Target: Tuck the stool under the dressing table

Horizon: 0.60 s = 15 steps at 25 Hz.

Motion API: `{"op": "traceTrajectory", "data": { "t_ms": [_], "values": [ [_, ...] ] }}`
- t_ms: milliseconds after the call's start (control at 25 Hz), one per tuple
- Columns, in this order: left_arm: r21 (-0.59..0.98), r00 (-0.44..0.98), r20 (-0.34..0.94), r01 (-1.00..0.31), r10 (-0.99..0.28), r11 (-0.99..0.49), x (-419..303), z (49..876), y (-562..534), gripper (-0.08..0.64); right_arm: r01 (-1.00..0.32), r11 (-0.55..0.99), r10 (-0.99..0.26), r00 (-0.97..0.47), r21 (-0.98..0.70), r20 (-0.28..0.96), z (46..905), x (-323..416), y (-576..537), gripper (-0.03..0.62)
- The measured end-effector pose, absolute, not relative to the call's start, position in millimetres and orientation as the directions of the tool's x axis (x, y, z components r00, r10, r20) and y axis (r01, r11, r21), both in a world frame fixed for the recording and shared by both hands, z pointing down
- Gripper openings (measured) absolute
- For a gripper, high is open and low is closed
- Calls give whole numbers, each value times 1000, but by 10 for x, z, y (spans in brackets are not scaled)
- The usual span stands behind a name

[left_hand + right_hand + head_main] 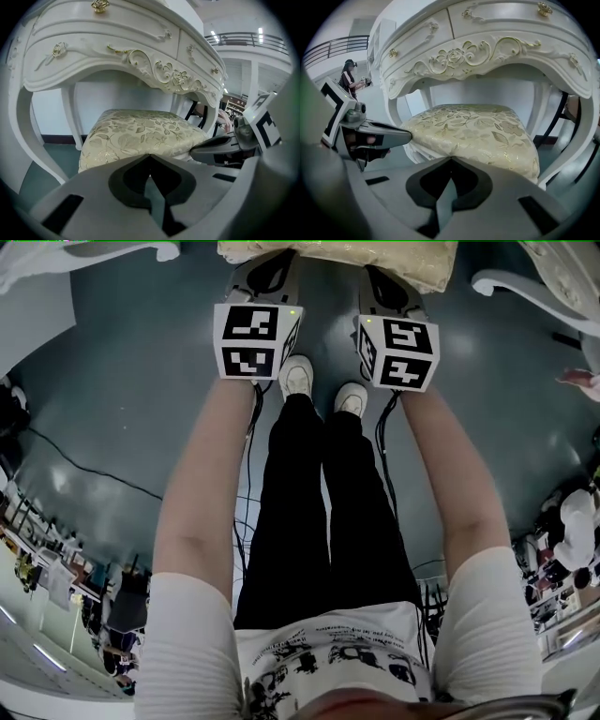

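The stool's cream floral cushion (140,131) (473,129) sits beneath the arch of the white, gilt-trimmed dressing table (117,51) (487,42). In the head view only the cushion's near edge (337,259) shows at the top. My left gripper (150,155) (267,273) is shut with nothing in it, its tips right at the cushion's front edge. My right gripper (451,159) (389,287) is shut the same way beside it. Whether the tips touch the cushion cannot be told. Each gripper shows in the other's view, the right gripper (220,147) and the left gripper (370,136).
Curved white table legs (525,287) (94,251) flank the stool on the dark floor (112,409). Cables (84,470) trail over the floor by my feet. Cluttered benches (47,559) line the lower left and right. Another person (349,77) stands far off.
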<state>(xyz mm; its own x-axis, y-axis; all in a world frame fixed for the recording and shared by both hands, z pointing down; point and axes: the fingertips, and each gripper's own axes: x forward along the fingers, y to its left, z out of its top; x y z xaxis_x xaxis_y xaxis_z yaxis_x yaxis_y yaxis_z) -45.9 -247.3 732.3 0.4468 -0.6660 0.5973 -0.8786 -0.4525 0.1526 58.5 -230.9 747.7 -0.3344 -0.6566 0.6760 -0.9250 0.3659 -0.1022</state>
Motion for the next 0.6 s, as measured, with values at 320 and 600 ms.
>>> {"op": "traceTrajectory", "data": {
  "t_ms": [320, 600],
  "values": [
    [69, 443, 584, -862, -680, -502, -409, 7311, -2839, 20, -925, 381, -671, -281, -7, 686, 7486, 633, -2702, 18],
    [128, 437, 637, -872, -635, -472, -364, 7412, -3010, 20, -919, 394, -679, -294, -4, 673, 7487, 705, -2955, 18]
  ]
}}
